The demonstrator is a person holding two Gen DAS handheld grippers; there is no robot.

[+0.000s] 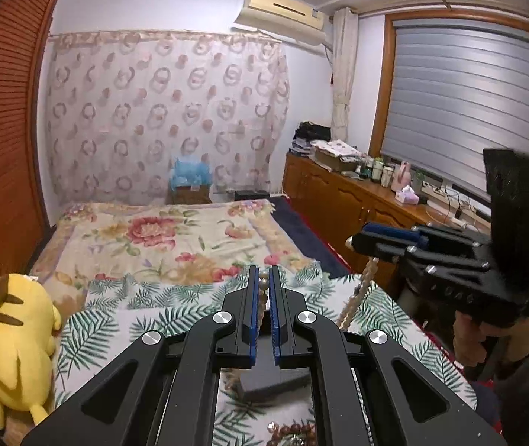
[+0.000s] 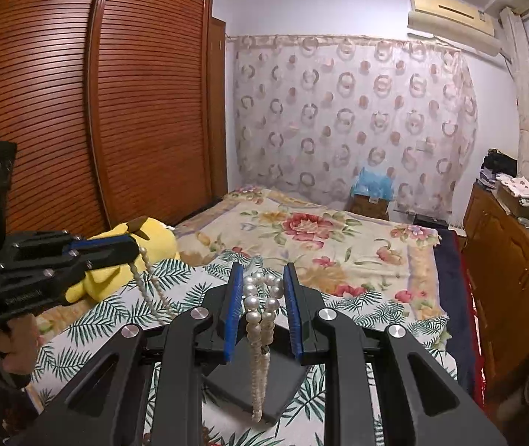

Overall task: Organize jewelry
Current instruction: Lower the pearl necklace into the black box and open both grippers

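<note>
A pearl necklace (image 2: 260,304) hangs in the air between both grippers above a dark grey jewelry box (image 2: 253,379) on the leaf-print cloth. My left gripper (image 1: 263,278) is shut on one end of the pearl strand (image 1: 263,290); it also shows in the right wrist view (image 2: 130,249). My right gripper (image 2: 262,282) has its jaws apart with a loop of pearls draped between the blue pads, the strands dangling down over the box. In the left wrist view the right gripper (image 1: 357,241) has pearls (image 1: 357,297) hanging below it. The box (image 1: 275,379) lies under the left fingers.
A brown bead bracelet (image 1: 294,429) lies on the cloth near me. A yellow plush toy (image 1: 15,342) sits at the bed's left edge. A wooden wardrobe (image 2: 78,111) stands left, a wooden cabinet (image 1: 338,200) with clutter right. A floral blanket (image 1: 160,238) covers the far bed.
</note>
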